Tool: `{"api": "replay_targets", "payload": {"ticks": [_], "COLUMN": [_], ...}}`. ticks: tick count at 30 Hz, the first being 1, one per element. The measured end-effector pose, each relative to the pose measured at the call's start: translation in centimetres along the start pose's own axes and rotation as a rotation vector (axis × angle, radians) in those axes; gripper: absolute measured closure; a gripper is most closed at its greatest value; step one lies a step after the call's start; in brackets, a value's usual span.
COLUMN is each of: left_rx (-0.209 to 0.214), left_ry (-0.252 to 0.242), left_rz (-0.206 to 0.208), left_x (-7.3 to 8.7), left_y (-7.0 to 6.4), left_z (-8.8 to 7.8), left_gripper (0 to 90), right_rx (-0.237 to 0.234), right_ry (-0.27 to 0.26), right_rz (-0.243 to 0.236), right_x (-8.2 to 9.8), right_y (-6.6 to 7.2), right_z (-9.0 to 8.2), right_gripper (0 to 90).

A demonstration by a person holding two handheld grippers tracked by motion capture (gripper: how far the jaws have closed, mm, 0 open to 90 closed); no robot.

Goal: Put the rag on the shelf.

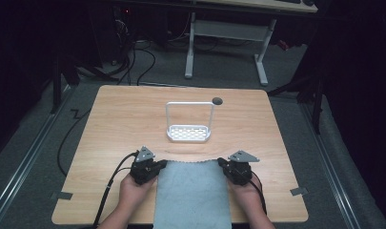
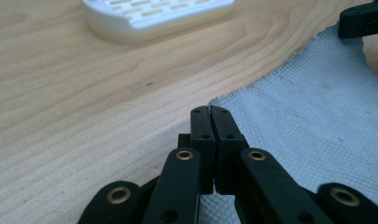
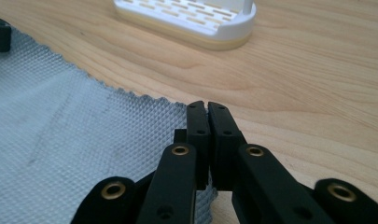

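Both the left gripper (image 1: 160, 165) and right gripper (image 1: 222, 163) pinched the far corners of the grey cloth (image 1: 193, 195) (apparently for lifting it evenly), short of the white rack (image 1: 188, 133).

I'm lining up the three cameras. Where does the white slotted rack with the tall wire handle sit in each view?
High view: white slotted plastic rack at the table's centre, beyond the cloth.
Left gripper view: its slotted base at the top edge, centre-left.
Right gripper view: its base at the top, centre-right.
Shared landmark: the grey textured cloth, its far corners at each hand-held gripper's shut jaws.
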State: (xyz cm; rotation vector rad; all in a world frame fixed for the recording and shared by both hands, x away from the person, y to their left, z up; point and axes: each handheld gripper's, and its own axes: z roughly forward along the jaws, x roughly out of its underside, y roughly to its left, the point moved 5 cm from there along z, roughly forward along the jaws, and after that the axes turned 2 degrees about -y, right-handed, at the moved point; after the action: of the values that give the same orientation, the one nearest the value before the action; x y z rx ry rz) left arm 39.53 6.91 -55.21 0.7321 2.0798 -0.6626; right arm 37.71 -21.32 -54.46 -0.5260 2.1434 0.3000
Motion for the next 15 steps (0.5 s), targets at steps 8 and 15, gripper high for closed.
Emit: {"api": "replay_targets", "payload": {"ticks": [8,15], "left_rx": [-0.005,-0.005], "left_ry": [-0.109,-0.180], "left_rz": [0.021,0.013], "left_x": [-1.1,-2.3], "left_y": [-0.6,-0.7], "left_z": [-1.9,-3.6], "left_gripper": [89.0,89.2], "right_rx": [-0.017,-0.031], "right_ry": [-0.072,-0.142], "right_rz": [-0.015,-0.032], "right_x": [-0.8,-2.3], "right_y": [0.8,1.8], "right_z": [-1.4,-2.9], "right_gripper": [88.6,88.5]}}
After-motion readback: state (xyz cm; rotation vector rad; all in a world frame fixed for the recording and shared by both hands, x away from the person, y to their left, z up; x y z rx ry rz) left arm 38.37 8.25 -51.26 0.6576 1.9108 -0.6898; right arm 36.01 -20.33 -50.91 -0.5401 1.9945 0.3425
